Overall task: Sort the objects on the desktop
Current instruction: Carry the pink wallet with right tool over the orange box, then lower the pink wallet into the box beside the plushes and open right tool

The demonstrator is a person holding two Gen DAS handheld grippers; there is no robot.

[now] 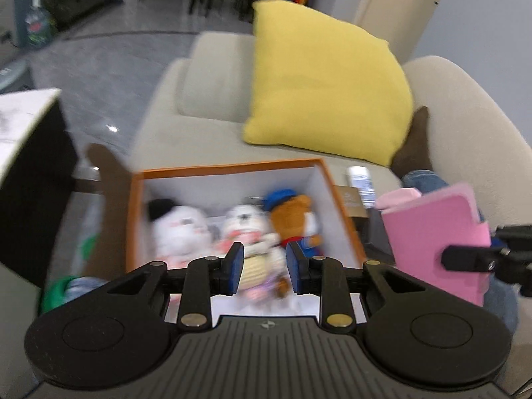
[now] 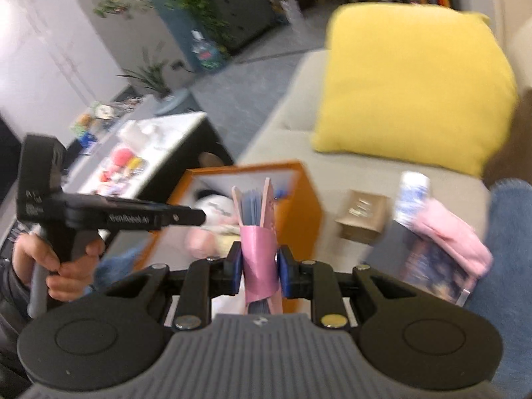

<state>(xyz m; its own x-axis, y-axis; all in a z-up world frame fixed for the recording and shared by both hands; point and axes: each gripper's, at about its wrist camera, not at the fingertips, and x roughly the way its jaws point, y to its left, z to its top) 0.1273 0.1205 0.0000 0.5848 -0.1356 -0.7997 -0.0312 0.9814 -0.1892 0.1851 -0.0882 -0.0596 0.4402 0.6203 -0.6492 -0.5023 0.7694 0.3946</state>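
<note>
Tabletop, far left: your white marble-look tabletop [image 2: 173,126] carries small red, yellow and white bits, too blurred to name; I judge these are left to sort.
Box: the orange cardboard box with white inside [image 1: 335,193] sits on the beige sofa seat [image 1: 199,126], near you, and already holds three plush toys side by side: a white one with a black cap [image 1: 179,226], a cream one [image 1: 246,232] and a brown bear in a blue hat [image 1: 292,216]. That part looks done.
Left tool: your left tool [image 1: 265,267] hangs above the box, jaws apart with nothing pressed between them.
Right tool: your right tool [image 2: 257,271] is clamped on the pink soft-cover notebook [image 2: 259,249], held upright over the box's near right edge. It is not yet put down.
Right of box: a small brown carton [image 2: 362,216], a white-and-blue patterned tube [image 2: 410,196], a pink cloth pouch [image 2: 449,232] and a dark printed booklet [image 2: 435,272] lie on the seat, seemingly unsorted.
Progress: roughly midway, by my judgement.
</note>
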